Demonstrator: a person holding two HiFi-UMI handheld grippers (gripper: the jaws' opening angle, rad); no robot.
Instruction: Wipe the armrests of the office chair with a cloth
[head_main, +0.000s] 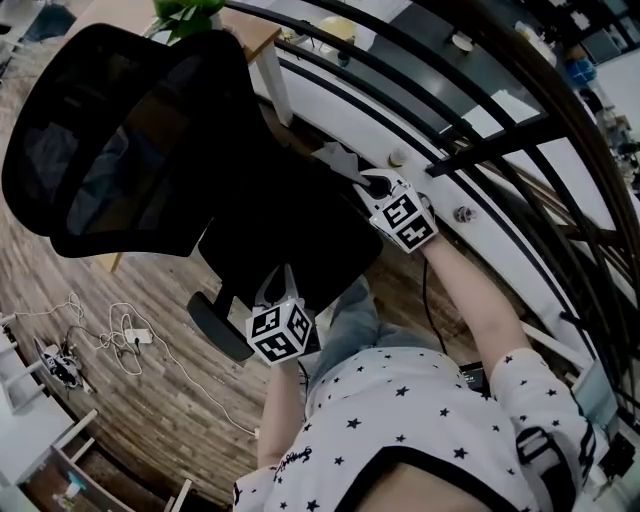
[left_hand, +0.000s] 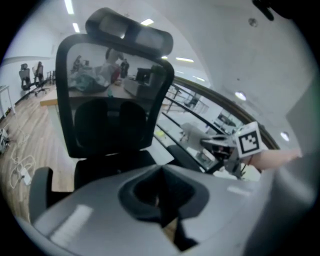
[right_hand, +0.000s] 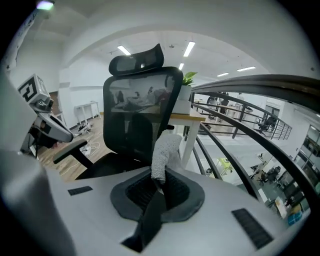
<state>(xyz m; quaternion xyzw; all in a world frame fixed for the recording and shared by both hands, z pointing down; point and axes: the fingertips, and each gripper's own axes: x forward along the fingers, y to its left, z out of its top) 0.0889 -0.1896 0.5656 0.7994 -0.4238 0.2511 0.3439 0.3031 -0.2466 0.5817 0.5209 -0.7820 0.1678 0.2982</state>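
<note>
Right gripper view: right gripper (right_hand: 158, 186), jaws pinched on the lower edge of a nubbly grey cloth (right_hand: 164, 152), which rises in front of the black mesh office chair (right_hand: 142, 107). The cloth is judged light, soft and easily folded, so an edge pinch like this should serve, leaving free cloth to lie over a pad. Left gripper (left_hand: 161, 199), jaws together on nothing, just beside the near armrest (left_hand: 36, 192); in its view the cloth is close over the far armrest (left_hand: 182, 156), contact not determinable, and the armrest is judged stiff and fixed, needing no hold.
</note>
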